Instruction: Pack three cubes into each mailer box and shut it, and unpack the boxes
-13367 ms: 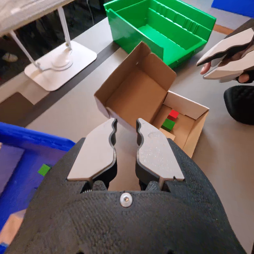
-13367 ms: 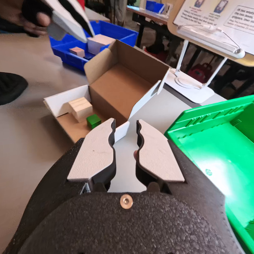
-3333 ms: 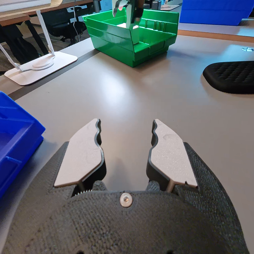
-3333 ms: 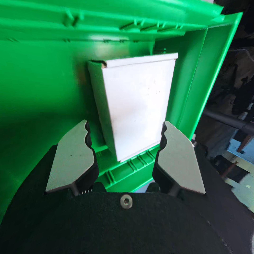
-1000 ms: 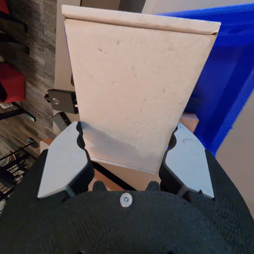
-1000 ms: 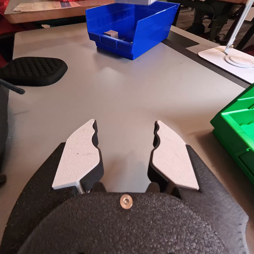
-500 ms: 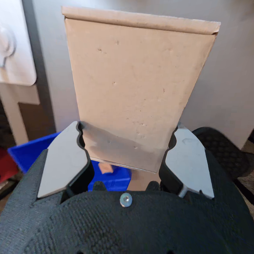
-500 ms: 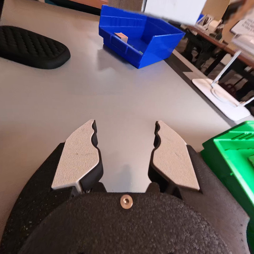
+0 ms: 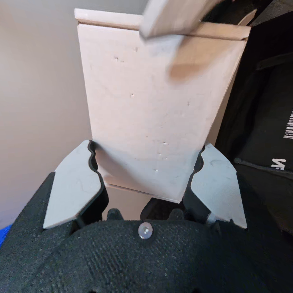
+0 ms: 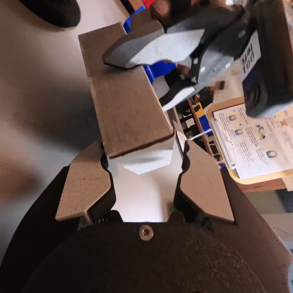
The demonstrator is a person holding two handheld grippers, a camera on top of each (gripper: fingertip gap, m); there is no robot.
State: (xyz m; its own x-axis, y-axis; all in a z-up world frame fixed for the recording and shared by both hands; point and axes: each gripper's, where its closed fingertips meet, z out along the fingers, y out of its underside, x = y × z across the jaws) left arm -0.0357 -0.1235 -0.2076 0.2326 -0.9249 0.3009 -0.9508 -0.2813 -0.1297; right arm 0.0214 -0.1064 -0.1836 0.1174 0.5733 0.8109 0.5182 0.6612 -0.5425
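- The left gripper (image 9: 145,160) squeezes a closed white cardboard mailer box (image 9: 152,101).
- A blurry grey gripper finger (image 9: 171,19) touches the box's far end.

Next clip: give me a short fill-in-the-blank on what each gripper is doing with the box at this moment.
1. The left gripper is shut on the closed white ____.
2. In the left wrist view, the far end of the box is met by the blurred ____ gripper.
3. In the right wrist view, the right gripper has its jaws ____ around the near end of the box.
4. Behind the box in the right wrist view sits a ____ bin.

Missing words: box; right; open; blue
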